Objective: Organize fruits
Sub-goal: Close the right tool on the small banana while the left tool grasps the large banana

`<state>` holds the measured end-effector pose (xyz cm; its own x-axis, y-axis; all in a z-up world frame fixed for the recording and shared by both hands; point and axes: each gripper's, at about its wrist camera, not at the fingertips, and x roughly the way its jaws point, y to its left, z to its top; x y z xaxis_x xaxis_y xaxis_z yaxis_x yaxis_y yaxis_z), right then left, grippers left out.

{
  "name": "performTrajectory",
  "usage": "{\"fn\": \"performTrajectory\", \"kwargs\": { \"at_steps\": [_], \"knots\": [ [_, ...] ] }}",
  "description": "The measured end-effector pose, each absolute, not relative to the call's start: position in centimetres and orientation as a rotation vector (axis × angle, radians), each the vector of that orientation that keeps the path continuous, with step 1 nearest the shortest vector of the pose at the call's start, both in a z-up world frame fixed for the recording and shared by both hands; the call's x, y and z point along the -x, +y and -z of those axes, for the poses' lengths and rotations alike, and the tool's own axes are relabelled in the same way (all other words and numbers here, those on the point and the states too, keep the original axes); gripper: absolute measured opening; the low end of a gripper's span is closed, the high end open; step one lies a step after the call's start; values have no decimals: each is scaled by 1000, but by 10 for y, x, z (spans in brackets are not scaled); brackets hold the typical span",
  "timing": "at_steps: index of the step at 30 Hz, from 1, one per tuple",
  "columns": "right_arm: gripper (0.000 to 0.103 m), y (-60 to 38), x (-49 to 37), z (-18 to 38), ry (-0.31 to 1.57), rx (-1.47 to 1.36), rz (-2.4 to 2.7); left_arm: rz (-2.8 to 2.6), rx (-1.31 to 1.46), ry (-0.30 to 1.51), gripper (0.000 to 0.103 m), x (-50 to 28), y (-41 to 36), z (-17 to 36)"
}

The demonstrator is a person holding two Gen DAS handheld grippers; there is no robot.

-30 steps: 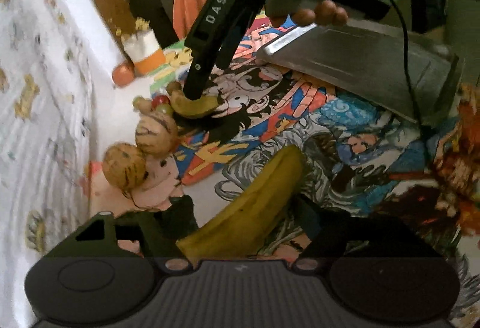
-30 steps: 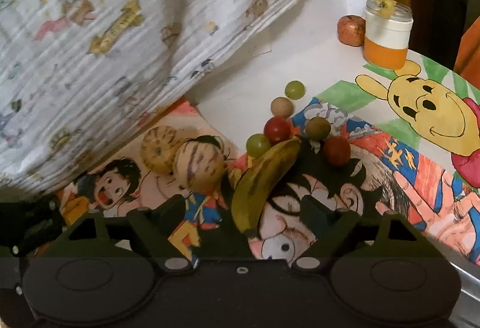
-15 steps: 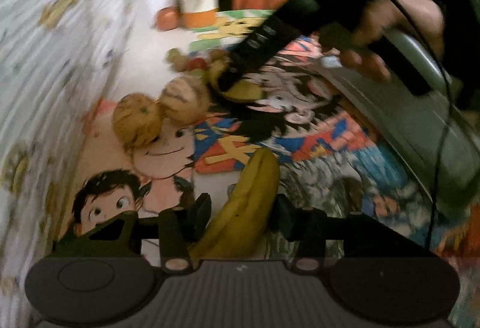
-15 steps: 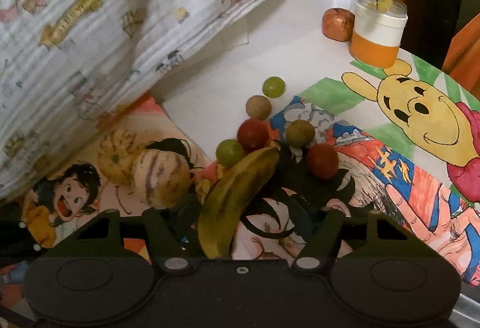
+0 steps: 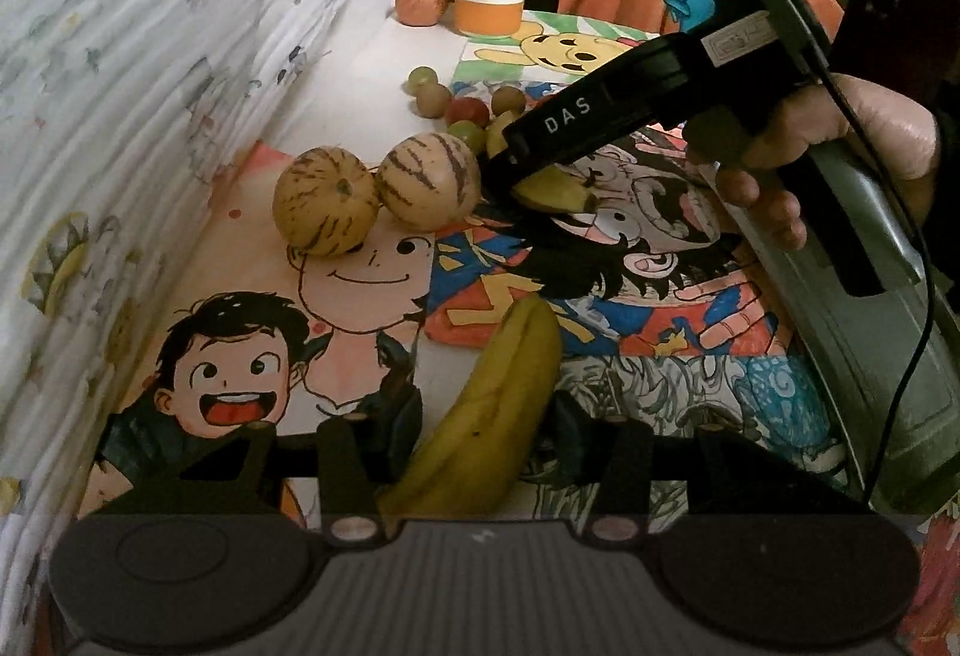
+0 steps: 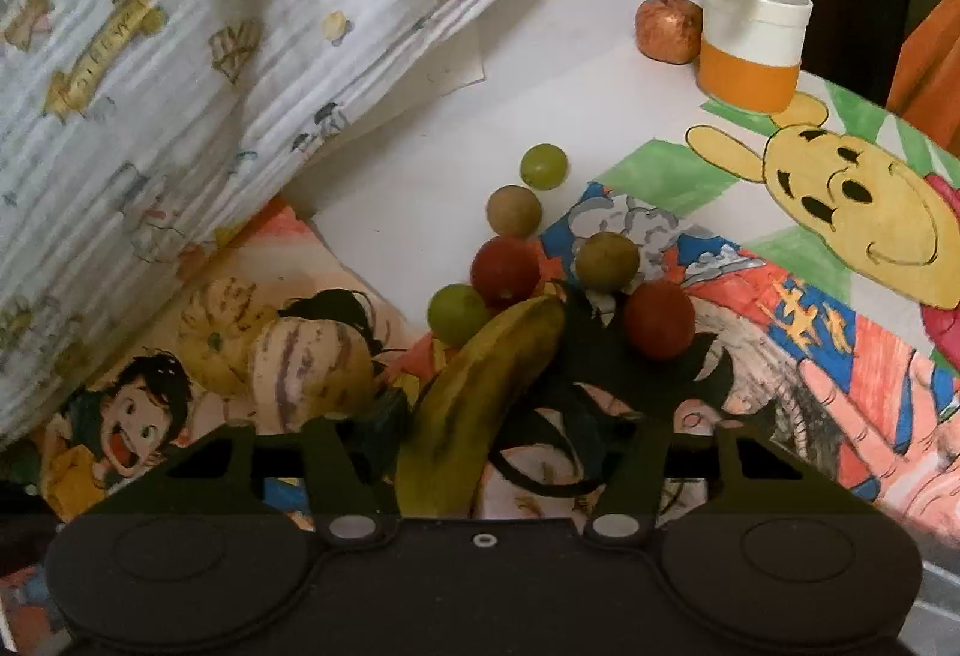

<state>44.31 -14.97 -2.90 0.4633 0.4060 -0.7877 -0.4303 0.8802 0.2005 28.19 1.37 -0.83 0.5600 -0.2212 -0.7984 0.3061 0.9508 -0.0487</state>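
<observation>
Left wrist view shows the left gripper (image 5: 486, 416) with its fingers (image 5: 399, 419) drawn in around a large banana (image 5: 498, 404) that lies on the desk (image 5: 360, 74), over the cartoon drawings near its front edge. The jaws have just been closing, and the pads look to sit against the banana's sides, so it seems gripped low on its body. Farther back, the right gripper (image 5: 528, 176), held by a hand (image 5: 840, 146), reaches down onto a second banana (image 5: 558, 191) just beside two striped melons (image 5: 375, 191).

Right wrist view has the right gripper's fingers (image 6: 390, 416) on either side of that second banana, whose far tip lies among the small round fruits (image 6: 510, 266). These jaws have also just been closing; the left pad meets the peel, but whether the right one presses is hard to tell.

Both bananas appear caught near one end, so each will likely droop once raised. A good lift would wait until both pads bear evenly, then rise straight up and slowly. The right hand should draw its banana back from the small fruits first, or they may roll toward the desk's far edge. Squeezing harder risks bruising the soft peel.
</observation>
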Motion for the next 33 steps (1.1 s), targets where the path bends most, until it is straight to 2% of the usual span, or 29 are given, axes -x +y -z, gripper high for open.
{"fn": "performTrajectory", "kwargs": {
  "at_steps": [2,6,24,33],
  "knots": [
    [39,-149,-440,27,972,5,-525,295,-87,930,50,-283,14,8],
    [34,-149,-433,25,966,-3,-527,264,-16,947,46,-288,21,5],
    [33,-191,-366,8,947,-159,-665,171,234,971,37,-286,46,-16],
    [31,-240,-344,-17,879,-222,-658,180,315,913,34,-279,38,-34]
  ]
}}
